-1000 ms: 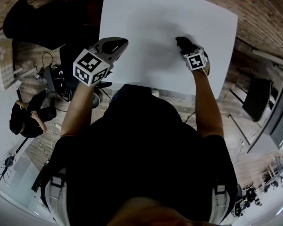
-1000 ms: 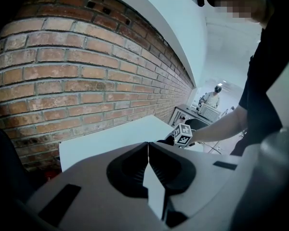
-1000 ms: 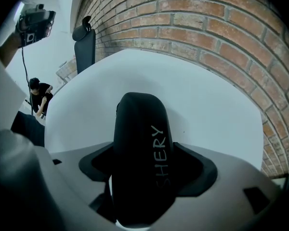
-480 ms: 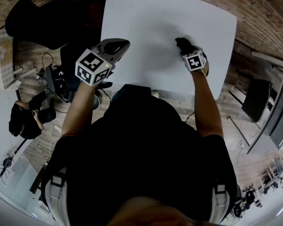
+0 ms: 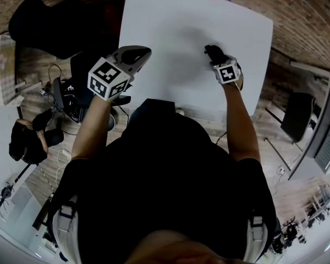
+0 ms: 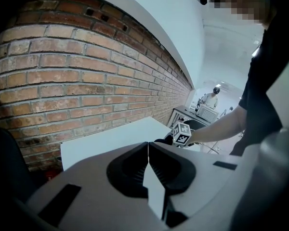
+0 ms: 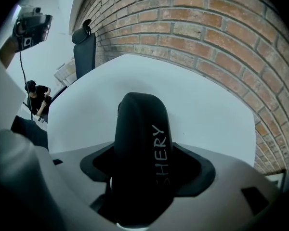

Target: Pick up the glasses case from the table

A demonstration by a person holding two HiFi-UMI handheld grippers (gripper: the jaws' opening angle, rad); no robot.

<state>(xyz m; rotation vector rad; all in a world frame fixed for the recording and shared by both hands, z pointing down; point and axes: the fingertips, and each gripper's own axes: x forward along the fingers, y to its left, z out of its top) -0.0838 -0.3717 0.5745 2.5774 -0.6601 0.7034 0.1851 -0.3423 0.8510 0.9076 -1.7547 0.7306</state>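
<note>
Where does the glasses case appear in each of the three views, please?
Head view: glasses case upper right of centre, over the white table.
Left gripper view: the case is probably the small dark shape right of centre.
Right gripper view: the case fills the lower middle.
Shared landmark: the white table.

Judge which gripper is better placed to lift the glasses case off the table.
Right. The right gripper has the glasses case between its jaws, which have just been closing. The left gripper, jaws together and empty, hangs at the table's left edge, apart from the case.
</note>
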